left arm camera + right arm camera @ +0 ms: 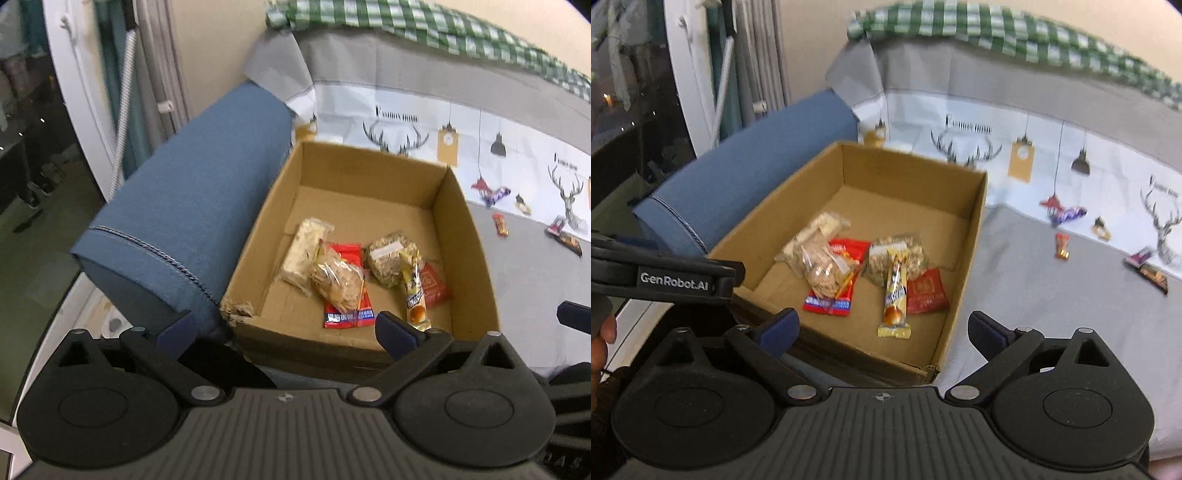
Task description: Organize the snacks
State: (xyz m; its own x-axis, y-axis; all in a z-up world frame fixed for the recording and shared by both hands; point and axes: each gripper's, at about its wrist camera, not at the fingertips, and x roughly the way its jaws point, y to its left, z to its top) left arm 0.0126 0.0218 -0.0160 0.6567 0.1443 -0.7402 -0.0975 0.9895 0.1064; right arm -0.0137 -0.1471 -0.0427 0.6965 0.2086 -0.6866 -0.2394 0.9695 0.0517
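Observation:
An open cardboard box (373,166) (975,206) sits on a grey-covered bed and holds several wrapped snacks: a pale nougat bar (301,251), a clear bag of biscuits (338,284) on a red packet (349,314), an oat cake (389,260), a yellow bar (415,299) (895,295) and a red sachet (436,284) (925,291). More snacks lie loose on the bed to the right: a purple one (1065,214), an orange one (1062,246) and dark ones (1148,271). My left gripper (286,326) is open and empty over the box's near edge. My right gripper (882,330) is open and empty near the box's near right corner.
A blue padded armrest (192,221) runs along the box's left side. A deer-print sheet (480,147) and a green checked cloth (424,18) lie behind. A glass door and curtain stand at the left. The left gripper's body (672,280) shows in the right wrist view.

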